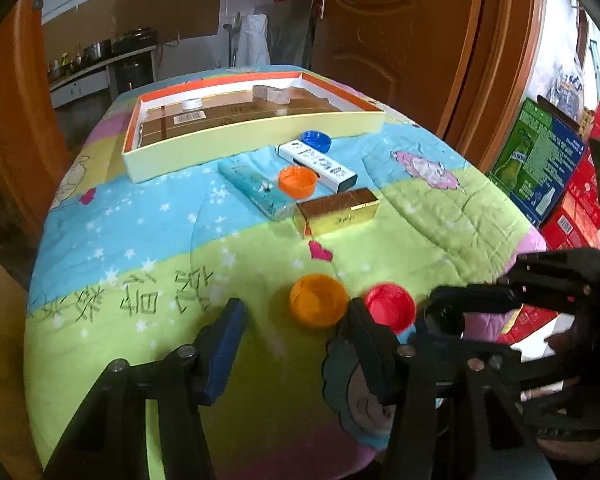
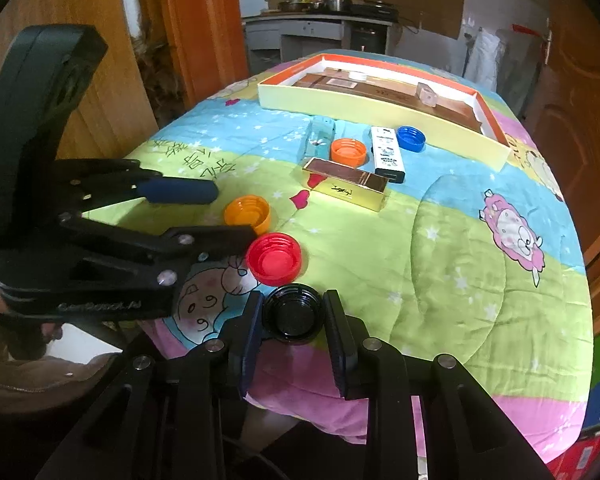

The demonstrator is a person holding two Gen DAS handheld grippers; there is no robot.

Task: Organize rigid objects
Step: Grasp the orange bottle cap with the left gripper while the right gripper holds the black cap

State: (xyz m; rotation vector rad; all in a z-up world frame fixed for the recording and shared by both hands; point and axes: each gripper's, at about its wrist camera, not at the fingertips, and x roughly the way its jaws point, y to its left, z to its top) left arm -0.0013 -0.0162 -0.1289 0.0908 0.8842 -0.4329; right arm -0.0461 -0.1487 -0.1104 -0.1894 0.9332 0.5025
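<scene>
We see a patchwork quilt (image 2: 440,248) in green, blue and pink — printed with cartoon sheep and stars. Behind the quilt stands a brown wooden door (image 1: 400,32), and past its far edge a kitchen counter (image 2: 320,20) carries metal pots. Right of the quilt, green and red cartons (image 1: 540,160) are stacked.

Quilt (image 2: 440,248): soft stitched cloth, matt, printed with cartoons. Caps look like smooth moulded plastic, ribbed inside: red cap (image 2: 274,258) and orange cap (image 2: 247,213) slightly shiny, black cap (image 2: 293,314) glossy; gold box (image 2: 346,184) is mirror-bright foil card, tray (image 2: 380,108) matt pale card. Fingers (image 2: 342,344) are matt black plastic with shiny metal pins; door (image 1: 400,20) is varnished wood.
</scene>
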